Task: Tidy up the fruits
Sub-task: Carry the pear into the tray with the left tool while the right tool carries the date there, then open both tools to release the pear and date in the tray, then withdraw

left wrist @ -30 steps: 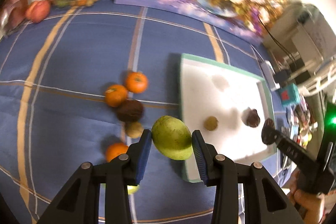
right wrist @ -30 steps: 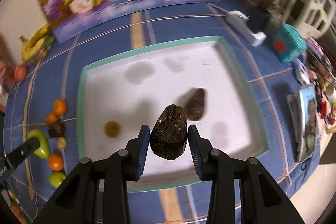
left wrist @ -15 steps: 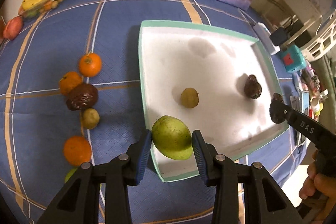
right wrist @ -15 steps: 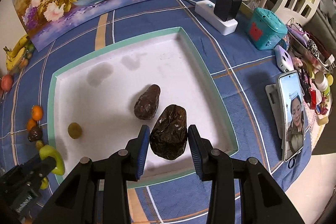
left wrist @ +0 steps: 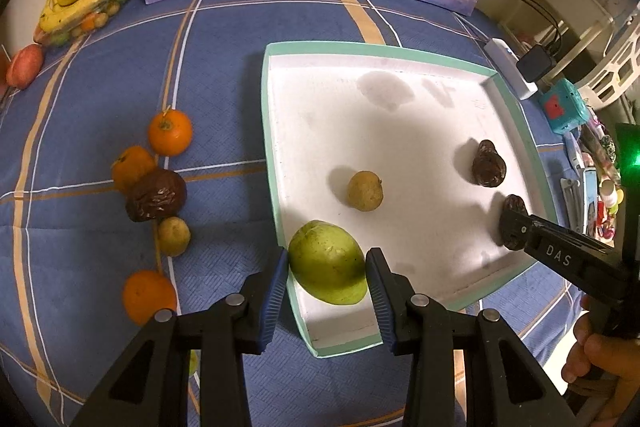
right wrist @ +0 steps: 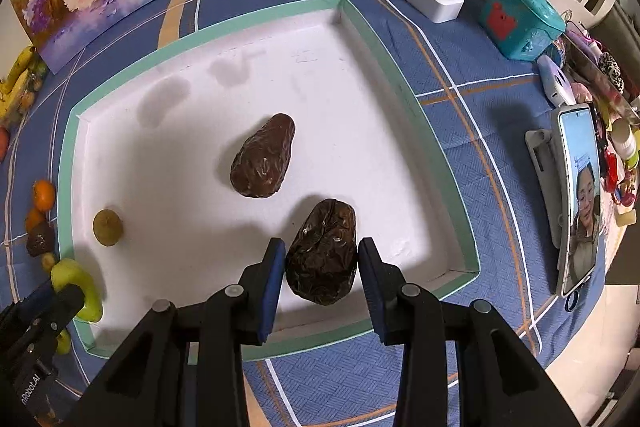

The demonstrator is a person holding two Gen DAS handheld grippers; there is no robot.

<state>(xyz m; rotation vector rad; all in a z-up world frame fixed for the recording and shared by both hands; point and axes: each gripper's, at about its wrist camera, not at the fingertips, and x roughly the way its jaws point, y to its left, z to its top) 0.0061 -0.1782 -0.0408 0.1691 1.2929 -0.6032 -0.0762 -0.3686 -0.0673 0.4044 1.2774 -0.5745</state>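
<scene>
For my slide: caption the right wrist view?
Right gripper carries a wrinkled brown fruit over the white tray.

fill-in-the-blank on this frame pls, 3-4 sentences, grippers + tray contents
1. The left gripper is shut on a ____ fruit.
2. The right gripper holds a dark brown wrinkled fruit above the white ____ with the teal rim.
3. Lying loose in the tray are a small yellowish fruit and one ____ wrinkled fruit.
4. The bananas lie at the table's far ____ corner in the left wrist view.

Missing words: green; tray; dark brown; left
</scene>
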